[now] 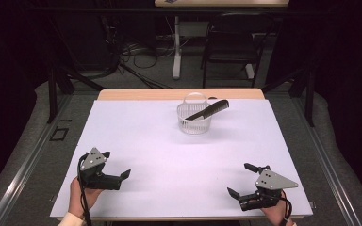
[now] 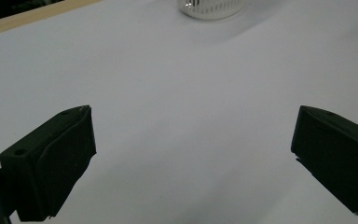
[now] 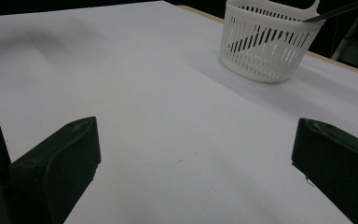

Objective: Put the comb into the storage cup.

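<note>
A white slatted basket (image 1: 194,118) stands on the far half of the worktop (image 1: 160,155), a little right of centre, with its loop handle raised at the far rim. A black comb (image 1: 208,110) lies tilted in the basket: its lower end sits inside against the near-left wall, and its upper end sticks out over the right rim, pointing far-right. The worktop is covered by a pale lavender sheet, and a strip of bare wood shows along its far edge. The left gripper (image 1: 117,165) rests at the near-left corner of the sheet, held by a hand (image 1: 82,195) that comes in from the near edge; its jaws stand wide apart and hold nothing. The right gripper (image 1: 242,180) sits at the near-right corner, also with jaws spread wide and nothing between them. Both grippers are well apart from the basket and from each other. In the left gripper view the base of the basket (image 2: 209,7) shows at the top edge, far beyond the open jaws. In the right gripper view the basket (image 3: 268,42) stands up and to the right, with the comb (image 3: 340,10) crossing its rim and its lower part seen dimly through the slats. Beyond the worktop stand a dark chair (image 1: 233,40) and a white table leg (image 1: 176,52) among cables on the floor.
</note>
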{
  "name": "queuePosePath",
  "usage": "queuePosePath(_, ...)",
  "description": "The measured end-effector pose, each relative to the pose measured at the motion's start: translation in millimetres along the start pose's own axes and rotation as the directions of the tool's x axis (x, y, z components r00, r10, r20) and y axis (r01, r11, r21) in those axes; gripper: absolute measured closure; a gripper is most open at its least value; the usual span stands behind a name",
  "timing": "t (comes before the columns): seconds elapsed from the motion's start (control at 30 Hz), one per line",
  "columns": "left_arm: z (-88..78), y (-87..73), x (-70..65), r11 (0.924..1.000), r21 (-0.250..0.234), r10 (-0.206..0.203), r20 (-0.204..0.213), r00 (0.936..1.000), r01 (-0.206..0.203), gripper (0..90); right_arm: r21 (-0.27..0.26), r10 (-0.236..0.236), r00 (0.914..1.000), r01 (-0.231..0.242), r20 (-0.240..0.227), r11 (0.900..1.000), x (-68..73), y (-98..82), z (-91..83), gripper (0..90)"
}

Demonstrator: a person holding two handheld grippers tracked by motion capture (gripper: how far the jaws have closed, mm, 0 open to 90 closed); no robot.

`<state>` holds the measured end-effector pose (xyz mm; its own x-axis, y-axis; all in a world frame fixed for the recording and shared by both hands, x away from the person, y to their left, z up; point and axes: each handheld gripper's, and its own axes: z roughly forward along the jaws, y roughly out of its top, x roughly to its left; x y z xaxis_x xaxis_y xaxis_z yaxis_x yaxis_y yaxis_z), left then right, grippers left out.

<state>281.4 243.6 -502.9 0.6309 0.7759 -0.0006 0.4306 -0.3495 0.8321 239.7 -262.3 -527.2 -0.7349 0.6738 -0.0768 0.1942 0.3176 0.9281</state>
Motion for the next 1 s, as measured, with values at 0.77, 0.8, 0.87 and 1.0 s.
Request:
queuePosePath(0.77,-14.4,-35.6,-3.0,0.9992,-0.01,-0.037,0.0,0.9993,0.037,0.0,0.01,-0.002,1.0,0.002,-0.001,1.0,0.0,-0.7,1.3,0.5)
queuePosePath(0.8,-14.8,-36.6,-3.5,0.9992,-0.011,-0.038,-0.002,0.9993,0.038,0.0,0.011,-0.001,1.0,0.001,-0.002,1.0,-0.1,-0.7,1.4,0.5)
queuePosePath(0.87,-15.5,-40.2,-4.5,0.999,-0.022,-0.04,0.001,0.9992,0.04,0.0,0.013,0.0,1.0,0.0,-0.002,1.0,0.0,-0.8,1.6,0.5)
queuePosePath(1.0,-16.5,-45.6,-7.3,0.999,-0.027,-0.036,0.007,0.9993,0.036,0.0,0.009,0.001,1.0,-0.001,-0.002,1.0,-0.1,-0.9,1.9,0.5)
